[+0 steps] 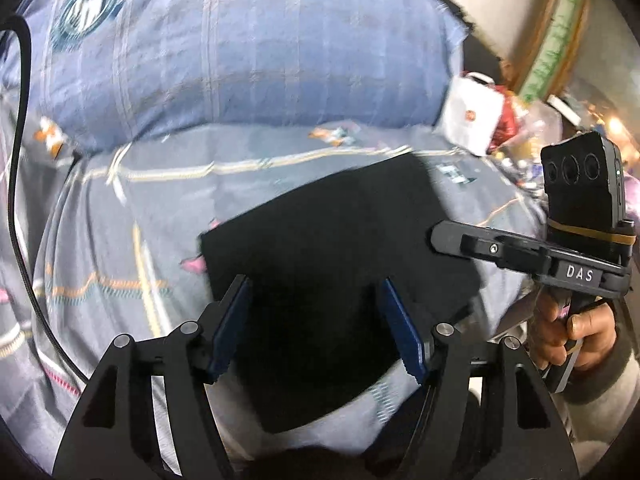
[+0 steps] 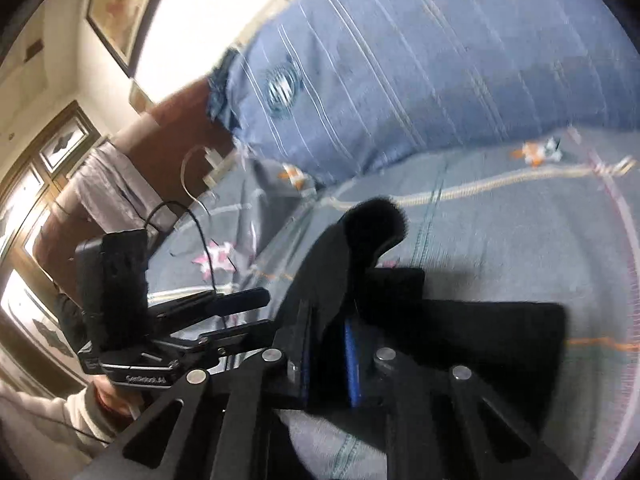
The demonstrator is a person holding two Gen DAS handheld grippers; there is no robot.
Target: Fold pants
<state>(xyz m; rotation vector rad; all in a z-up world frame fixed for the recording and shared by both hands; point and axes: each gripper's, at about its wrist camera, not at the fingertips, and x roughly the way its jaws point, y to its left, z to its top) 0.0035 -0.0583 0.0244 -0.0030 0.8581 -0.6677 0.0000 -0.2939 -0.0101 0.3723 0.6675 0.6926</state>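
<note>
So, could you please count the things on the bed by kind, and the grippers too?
Black folded pants: 1
Blue striped pillow: 1
Patterned grey bedsheet: 1
Handheld grippers: 2, the left gripper and the right gripper
Total: 5

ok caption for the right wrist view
Right gripper shut on folded black fabric pants atop grey patterned bedsheet.

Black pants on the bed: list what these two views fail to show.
- Left wrist view: near edge of the black pants hidden behind the left hand-held gripper.
- Right wrist view: the fabric flap's edges are motion-blurred; the right hand-held gripper covers the pinched part.
- Both views: fold layers unreadable, fabric uniformly dark.
</note>
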